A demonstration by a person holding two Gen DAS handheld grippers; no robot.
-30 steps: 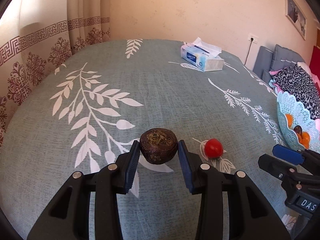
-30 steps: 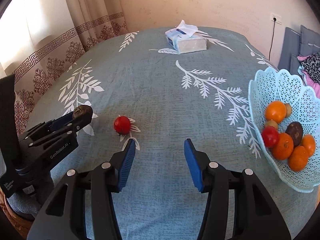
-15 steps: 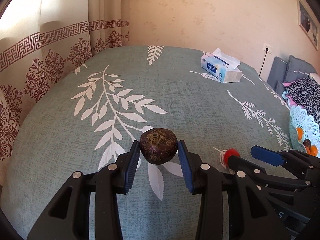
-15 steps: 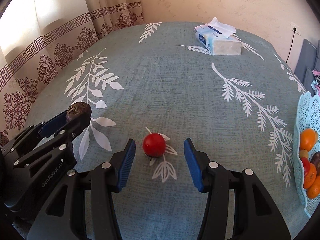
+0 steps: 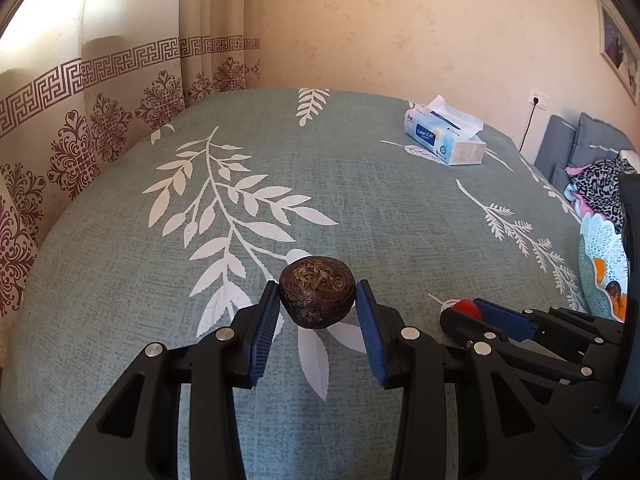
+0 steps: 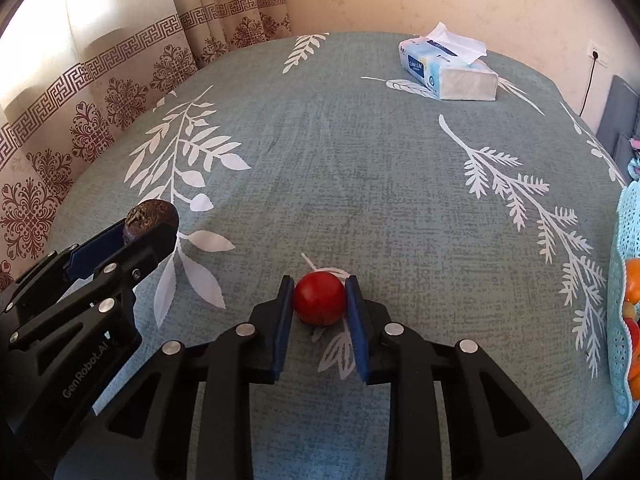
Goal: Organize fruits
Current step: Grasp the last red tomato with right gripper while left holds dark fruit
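Working mid-way through the gathering step: both loose fruits being gripped at once, the basket (image 6: 624,300) waiting at the far right edge with oranges and other fruit already in it.

Left gripper (image 5: 317,308) closing on the dark wrinkled fruit (image 5: 317,291), blue pads touching both of its sides, fruit seemingly lifted just off the cloth, though hard to tell for certain. Right gripper (image 6: 319,303) narrowing around the red fruit (image 6: 319,298), pads touching or all but touching its flanks, fruit apparently resting on the cloth yet.

Next, probably: firming the right-hand hold, lifting both, carrying them rightward over the basket rim, lowering before releasing. Round, smooth red fruit likely slipping or rolling if pinched off-centre.

Lying under everything: grey-green tablecloth (image 6: 340,160) printed with white leaf sprays. Sitting near the far edge, well apart from the fruit: tissue box (image 6: 448,72). Hanging at left: patterned curtain (image 5: 120,92). Standing behind: beige wall (image 5: 400,28).
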